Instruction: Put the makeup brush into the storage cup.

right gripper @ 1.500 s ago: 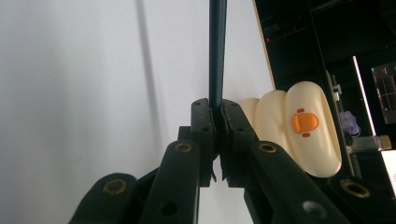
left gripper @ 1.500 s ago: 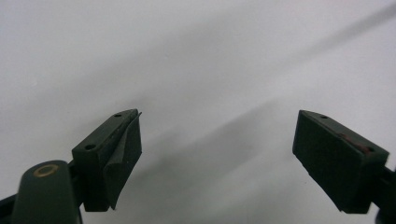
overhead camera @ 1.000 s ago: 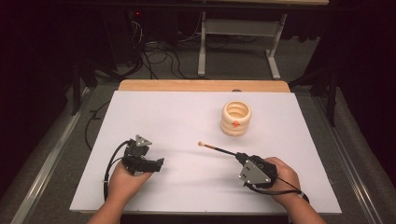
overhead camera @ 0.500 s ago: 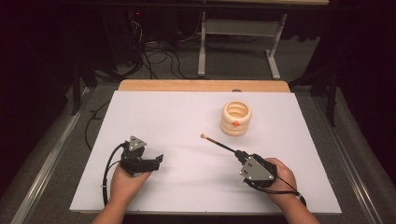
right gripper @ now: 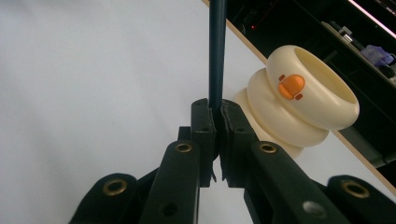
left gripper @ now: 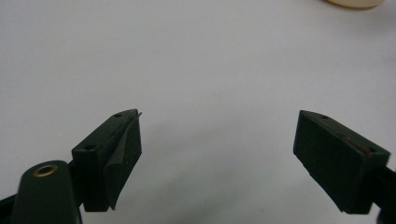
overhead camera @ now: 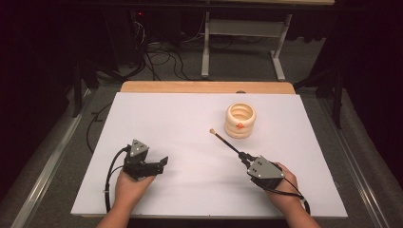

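Covering wooden table [overhead camera: 142, 87]: white sheet [overhead camera: 166, 118]

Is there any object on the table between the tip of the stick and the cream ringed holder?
Nothing visible does. The right gripper is shut on the dark stick, whose pale tip points toward the cream ringed holder. Bare white table lies between them. The left gripper rests open, far to the side.

Cream ringed pot [overhead camera: 240, 119] with an orange spot flanked by small brown marks; dark stick [overhead camera: 227, 144] with a pale tan tip; black grippers, left gripper [overhead camera: 160, 165] and right gripper [overhead camera: 244, 157], each topped by a grey plate; plain white board [overhead camera: 180, 123]; light wood table edge [overhead camera: 204, 87]; grey carpet [overhead camera: 57, 156].
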Tool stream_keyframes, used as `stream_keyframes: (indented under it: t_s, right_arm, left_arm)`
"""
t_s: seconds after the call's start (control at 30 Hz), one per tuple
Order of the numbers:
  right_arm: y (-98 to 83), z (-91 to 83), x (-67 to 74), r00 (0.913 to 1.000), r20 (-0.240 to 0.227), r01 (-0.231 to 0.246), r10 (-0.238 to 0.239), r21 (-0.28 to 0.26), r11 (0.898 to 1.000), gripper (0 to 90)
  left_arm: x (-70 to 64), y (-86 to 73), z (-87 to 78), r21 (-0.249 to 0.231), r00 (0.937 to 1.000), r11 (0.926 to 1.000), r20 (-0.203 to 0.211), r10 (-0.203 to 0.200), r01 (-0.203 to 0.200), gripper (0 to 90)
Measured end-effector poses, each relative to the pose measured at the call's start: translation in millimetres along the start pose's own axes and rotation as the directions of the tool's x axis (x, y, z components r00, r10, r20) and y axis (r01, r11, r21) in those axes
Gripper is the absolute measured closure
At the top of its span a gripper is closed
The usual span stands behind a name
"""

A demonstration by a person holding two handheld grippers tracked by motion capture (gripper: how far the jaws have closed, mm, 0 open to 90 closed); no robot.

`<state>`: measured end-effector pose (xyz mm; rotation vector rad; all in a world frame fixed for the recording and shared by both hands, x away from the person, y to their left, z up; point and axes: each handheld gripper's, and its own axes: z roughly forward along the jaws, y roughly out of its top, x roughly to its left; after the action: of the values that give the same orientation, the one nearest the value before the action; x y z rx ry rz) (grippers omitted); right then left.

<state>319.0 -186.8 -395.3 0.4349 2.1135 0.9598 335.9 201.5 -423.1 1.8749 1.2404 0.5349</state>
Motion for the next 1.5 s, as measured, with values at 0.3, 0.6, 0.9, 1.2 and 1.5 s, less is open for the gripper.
stream_keyframes:
  t_s: [0.3, 0.6, 0.9, 1.2, 1.5]
  right_arm:
    - [0.5, -0.5, 0.1, 0.9955, -0.02, -0.093, 0.092, -0.052, 0.994, 87.7]
    - [-0.1, -0.5, -0.9, 0.9833, -0.057, -0.178, 0.173, -0.096, 0.979, 87.8]
    - [-0.1, 0.3, -0.8, 0.959, -0.106, -0.276, 0.263, -0.139, 0.951, 87.7]
    - [0.6, 1.7, 1.1, 0.935, -0.138, -0.347, 0.327, -0.172, 0.922, 87.8]
    - [2.8, 5.6, 2.8, 0.8881, -0.205, -0.45, 0.411, -0.209, 0.868, 87.8]
  left_arm:
    - [-1.3, -2.0, -1.0, -0.017, 0.9998, 0.9998, 0.019, 0.006, -0.006, 15.8]
    - [-4.0, -2.1, -3.5, -0.055, 0.9992, 0.9982, 0.032, 0.024, -0.022, 15.9]
    - [-4.5, -1.6, -6.9, -0.091, 0.9987, 0.9957, 0.046, 0.023, -0.019, 15.9]
    - [-7.9, -0.5, -9.5, -0.115, 0.9979, 0.9925, 0.044, 0.047, -0.042, 16.1]
    - [-17.5, 4.5, -14.9, -0.142, 0.9938, 0.988, 0.084, 0.073, -0.06, 16.1]
